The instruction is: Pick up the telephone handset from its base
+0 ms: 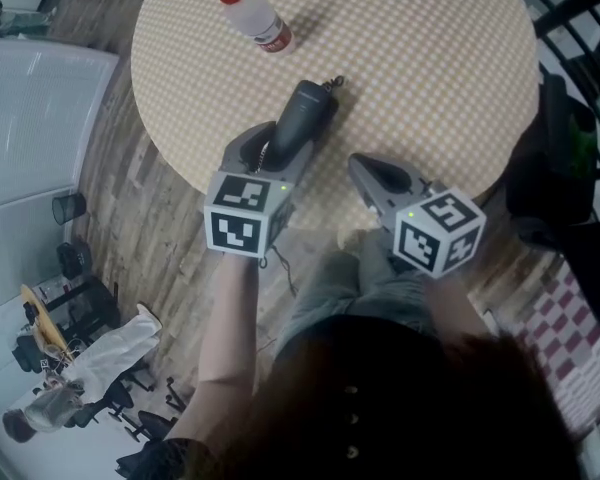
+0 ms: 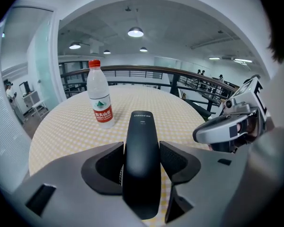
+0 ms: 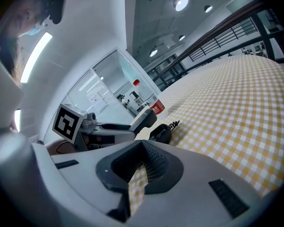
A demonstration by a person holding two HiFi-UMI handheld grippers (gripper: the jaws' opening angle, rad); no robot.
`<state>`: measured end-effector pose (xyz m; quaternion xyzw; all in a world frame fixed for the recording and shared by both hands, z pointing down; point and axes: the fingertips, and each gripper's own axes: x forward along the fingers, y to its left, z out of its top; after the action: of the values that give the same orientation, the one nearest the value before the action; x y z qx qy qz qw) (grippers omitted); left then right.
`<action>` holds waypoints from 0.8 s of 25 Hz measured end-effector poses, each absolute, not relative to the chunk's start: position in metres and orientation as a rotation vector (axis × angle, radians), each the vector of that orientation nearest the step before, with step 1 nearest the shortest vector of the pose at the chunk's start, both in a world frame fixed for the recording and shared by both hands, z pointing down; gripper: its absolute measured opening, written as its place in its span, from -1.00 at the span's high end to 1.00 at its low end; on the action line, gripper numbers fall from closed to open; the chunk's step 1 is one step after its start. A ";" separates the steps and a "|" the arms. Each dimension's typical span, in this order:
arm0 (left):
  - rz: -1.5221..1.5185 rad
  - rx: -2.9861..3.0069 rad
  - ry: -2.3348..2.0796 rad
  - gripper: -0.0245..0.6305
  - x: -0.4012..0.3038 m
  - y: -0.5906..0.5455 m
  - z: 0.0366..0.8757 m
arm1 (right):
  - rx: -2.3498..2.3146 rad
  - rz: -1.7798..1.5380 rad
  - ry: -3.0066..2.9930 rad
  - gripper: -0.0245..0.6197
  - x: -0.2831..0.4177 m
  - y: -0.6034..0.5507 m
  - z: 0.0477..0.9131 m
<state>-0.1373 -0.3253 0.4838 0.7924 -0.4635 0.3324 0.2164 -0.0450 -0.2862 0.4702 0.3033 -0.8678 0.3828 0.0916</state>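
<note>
Checked table (image 1: 430, 68): left gripper (image 2: 142, 161) jaws clamp the handset (image 2: 142, 134); right gripper (image 3: 141, 150) jaws closed, empty. Grasp judged secure; the lift must mind the cord (image 1: 332, 83).

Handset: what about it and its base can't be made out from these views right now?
Base: head view, covered by the handset and left gripper, if there at all.
Handset lifted or resting: left gripper view, its own body hides the underside.
Cord: right gripper view, too small to trace.
</note>
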 end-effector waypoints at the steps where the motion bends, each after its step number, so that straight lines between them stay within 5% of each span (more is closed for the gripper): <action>1: 0.907 2.201 -1.296 0.17 -0.139 -0.325 0.479 | 0.903 1.128 -2.582 0.90 -0.046 -0.286 0.468; 20: 0.573 2.340 -1.463 0.17 -0.146 -0.301 0.395 | 0.922 0.876 -2.657 0.90 -0.050 -0.277 0.408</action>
<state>-0.1463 -0.3010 0.3952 0.8193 -0.5124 0.2006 0.1609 -0.0497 -0.2775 0.4081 0.3113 -0.8977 0.2960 0.0977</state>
